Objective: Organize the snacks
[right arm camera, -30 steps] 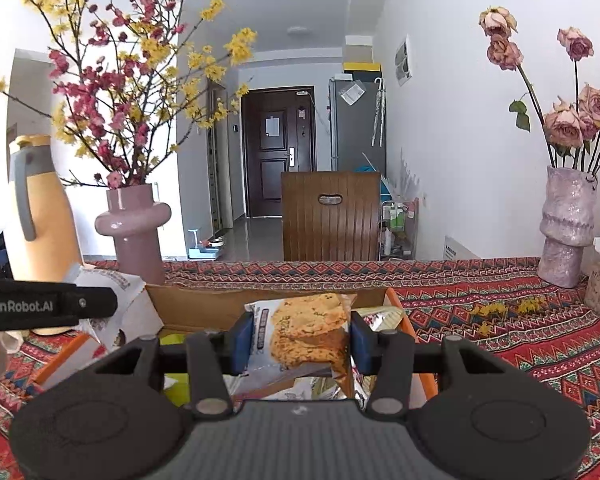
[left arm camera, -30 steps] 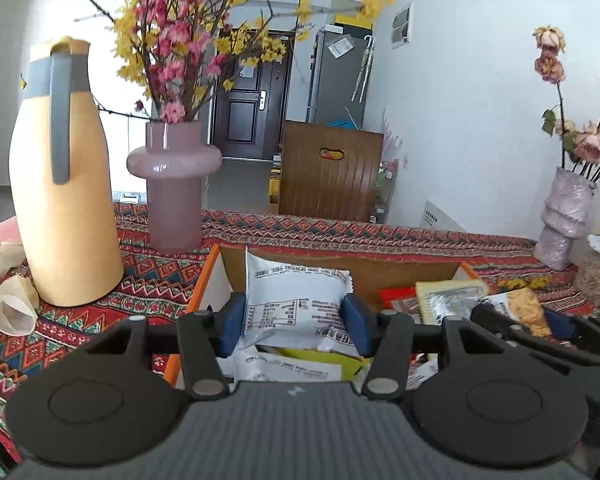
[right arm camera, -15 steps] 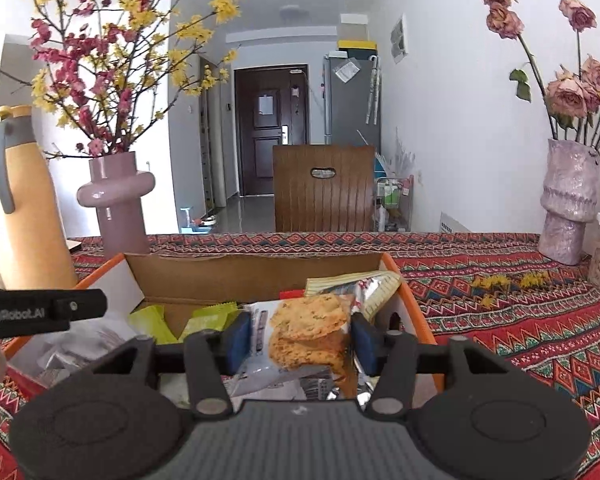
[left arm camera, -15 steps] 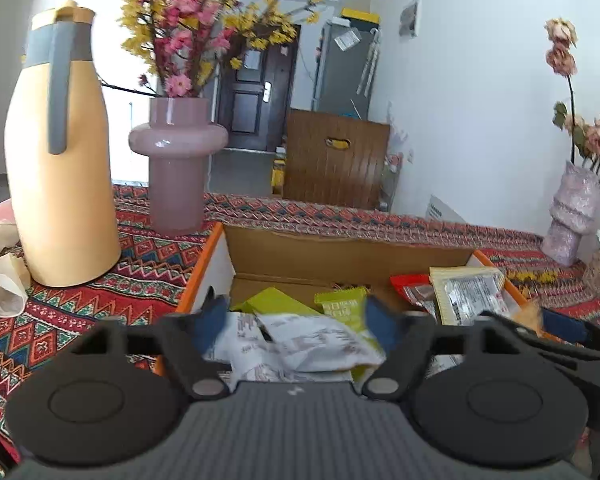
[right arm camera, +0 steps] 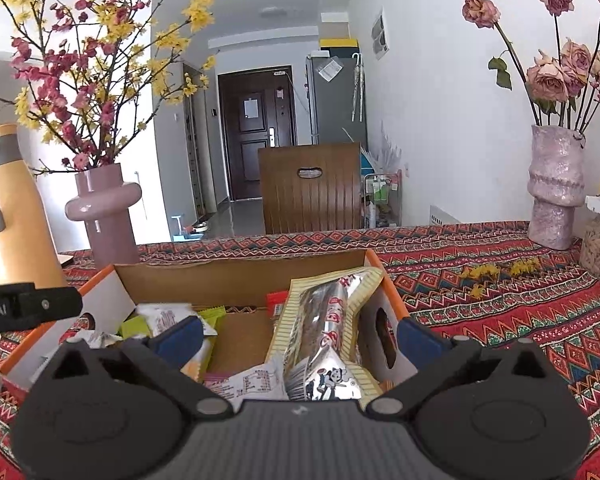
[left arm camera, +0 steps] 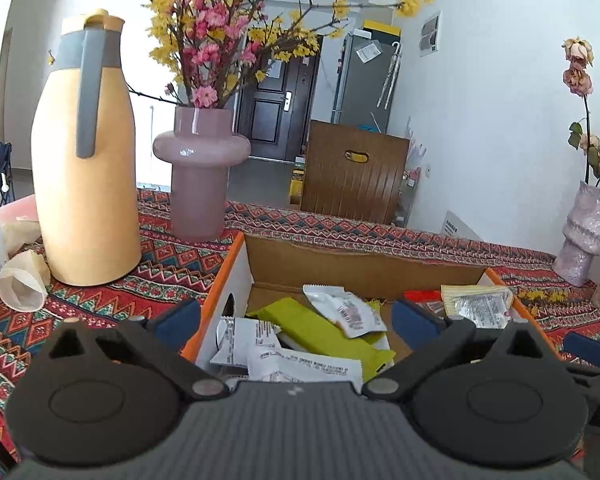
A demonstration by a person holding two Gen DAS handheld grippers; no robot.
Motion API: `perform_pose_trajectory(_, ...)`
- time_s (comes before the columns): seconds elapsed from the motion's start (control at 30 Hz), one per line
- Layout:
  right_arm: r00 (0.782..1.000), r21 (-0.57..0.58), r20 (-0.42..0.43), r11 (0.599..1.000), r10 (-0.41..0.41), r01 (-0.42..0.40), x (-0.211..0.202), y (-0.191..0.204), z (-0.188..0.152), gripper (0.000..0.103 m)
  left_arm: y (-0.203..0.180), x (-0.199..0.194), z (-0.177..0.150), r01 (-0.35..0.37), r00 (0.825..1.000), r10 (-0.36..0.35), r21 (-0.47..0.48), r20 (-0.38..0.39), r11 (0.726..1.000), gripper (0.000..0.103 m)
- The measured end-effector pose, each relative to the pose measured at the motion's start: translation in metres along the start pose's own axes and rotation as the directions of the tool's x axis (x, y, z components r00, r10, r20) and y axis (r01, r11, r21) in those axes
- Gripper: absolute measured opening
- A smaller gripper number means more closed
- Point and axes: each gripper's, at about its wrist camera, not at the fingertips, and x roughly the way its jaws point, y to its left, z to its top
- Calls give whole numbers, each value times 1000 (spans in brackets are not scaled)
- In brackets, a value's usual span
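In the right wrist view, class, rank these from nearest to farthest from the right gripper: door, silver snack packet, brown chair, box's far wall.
1. Silver snack packet, between the jaws
2. Box's far wall, just behind
3. Brown chair, past the table
4. Door, down the hall

Both views came from cameras mounted just behind a pair of gripper fingers, looking forward and slightly down along them across a table. The left wrist view sat close over the near left part of a cardboard box (left arm camera: pixel 236 276), with a yellow jug (left arm camera: pixel 86 168) and pink vase (left arm camera: pixel 200 172) near on its left. The right wrist view hung over the box's (right arm camera: pixel 236 278) right part and faced the same way. Both shared the box, that vase (right arm camera: pixel 106 216), the patterned tablecloth (right arm camera: pixel 500 300), a wooden chair back (right arm camera: pixel 312 188) and the dark door (right arm camera: pixel 256 128) beyond.
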Motion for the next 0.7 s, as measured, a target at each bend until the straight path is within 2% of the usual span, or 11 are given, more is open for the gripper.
perform_pose_trajectory(0.07,1000,-3,3,1000,0,0,-3,1,2,103,-4,-11,3,-23,1000,23,10,18,1000,103)
perform_pose_trajectory(0.2,999,-13,32,1000,6,-6,-21,4,8,103,-5,-40,7,6,999,-7,20,54,1000,103)
perform_pose_trajectory(0.4,999,-25,47,999,28,-27,-58,3,10,103,-8,-90,2,44,995,-51,85,80,995,103)
perform_pose_trajectory(0.7,998,-13,28,999,49,-49,-129,-1,-11,103,-6,-150,-31,103,994,-107,115,29,988,103)
